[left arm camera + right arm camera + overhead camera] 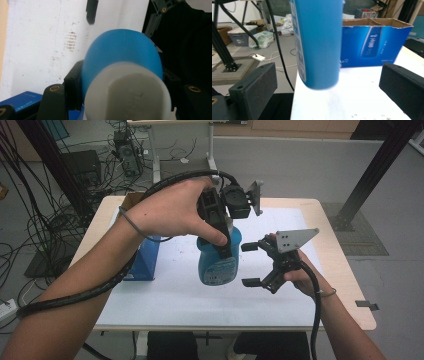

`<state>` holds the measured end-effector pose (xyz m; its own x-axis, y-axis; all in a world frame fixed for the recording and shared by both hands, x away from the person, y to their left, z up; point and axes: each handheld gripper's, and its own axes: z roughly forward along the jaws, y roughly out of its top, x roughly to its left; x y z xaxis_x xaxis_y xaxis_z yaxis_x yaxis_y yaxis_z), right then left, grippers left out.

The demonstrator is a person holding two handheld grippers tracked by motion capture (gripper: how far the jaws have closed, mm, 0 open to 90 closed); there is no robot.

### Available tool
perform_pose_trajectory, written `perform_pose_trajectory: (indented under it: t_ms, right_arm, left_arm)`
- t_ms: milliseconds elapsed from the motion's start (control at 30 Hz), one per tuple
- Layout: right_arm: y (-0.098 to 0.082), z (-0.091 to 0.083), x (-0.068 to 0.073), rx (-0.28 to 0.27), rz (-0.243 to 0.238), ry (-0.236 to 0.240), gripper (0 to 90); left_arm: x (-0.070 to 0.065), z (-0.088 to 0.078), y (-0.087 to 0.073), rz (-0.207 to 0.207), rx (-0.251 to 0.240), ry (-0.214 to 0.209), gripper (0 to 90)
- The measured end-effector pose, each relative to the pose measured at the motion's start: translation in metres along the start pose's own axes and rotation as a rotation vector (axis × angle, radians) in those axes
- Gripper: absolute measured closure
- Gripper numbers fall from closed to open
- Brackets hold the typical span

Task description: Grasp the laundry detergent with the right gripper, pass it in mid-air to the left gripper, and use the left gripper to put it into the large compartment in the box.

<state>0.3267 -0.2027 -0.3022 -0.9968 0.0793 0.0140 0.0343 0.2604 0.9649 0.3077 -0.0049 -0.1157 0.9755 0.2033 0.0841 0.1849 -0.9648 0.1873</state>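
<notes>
Blue bottle (pixel 219 262) held clear above the white table sheet (pixel 165 295), long axis upright, white cap (pixel 130 92) uppermost. The left gripper (pixel 220 237) comes down from above and pinches the bottle's shoulder just beneath the cap — jaws closed onto it. The right gripper (pixel 252 264) waits just to the bottle's right at body level, jaws spread wide and touching nothing; the bottle hangs between and beyond its pads (pixel 254 90). An open blue carton (pixel 374 42) stands behind — the likely destination.
</notes>
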Motion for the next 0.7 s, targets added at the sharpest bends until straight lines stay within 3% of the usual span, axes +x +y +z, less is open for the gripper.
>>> perform_pose_trajectory:
  t_ms: [300,533,700]
  right_arm:
    - [-0.005,-0.024,-0.001,0.111,0.025,-0.05,3.0]
    - [-0.009,-0.034,-0.004,0.309,0.063,-0.111,4.1]
    - [-0.011,-0.038,-0.008,0.462,0.093,-0.185,5.0]
  left_arm:
    - [0.003,-0.003,-0.005,-0.024,0.012,0.014,37.8]
    - [0.006,-0.005,-0.006,-0.048,0.03,0.033,37.8]
    - [0.009,-0.005,-0.008,-0.07,0.043,0.043,37.8]
